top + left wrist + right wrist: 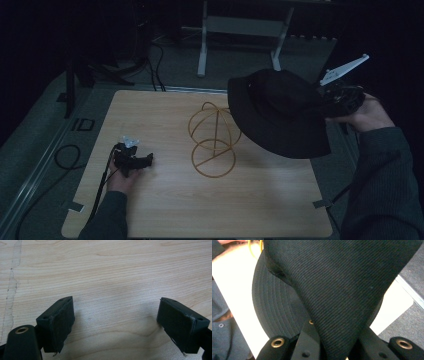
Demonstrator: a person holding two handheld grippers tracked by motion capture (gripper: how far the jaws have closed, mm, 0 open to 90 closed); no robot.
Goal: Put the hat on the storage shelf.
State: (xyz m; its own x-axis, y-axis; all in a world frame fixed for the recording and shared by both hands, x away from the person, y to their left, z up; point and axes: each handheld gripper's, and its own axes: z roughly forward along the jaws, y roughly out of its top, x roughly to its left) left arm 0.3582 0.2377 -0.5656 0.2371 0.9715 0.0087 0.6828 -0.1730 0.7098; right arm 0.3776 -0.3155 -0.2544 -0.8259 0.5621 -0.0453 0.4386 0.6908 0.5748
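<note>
Between my right tongs (325, 97), black hat (280, 112) pinched aloft
Wire stand (214, 140) waits leftward for it; left tongs (142, 161) rest spread on tabletop (165, 210)

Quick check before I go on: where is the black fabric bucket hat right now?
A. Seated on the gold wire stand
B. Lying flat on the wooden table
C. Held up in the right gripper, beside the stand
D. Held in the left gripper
C: the right gripper is clamped on the black fabric bucket hat, lifted beside the gold wire stand, not on it; the left gripper is open over the wooden table.
</note>
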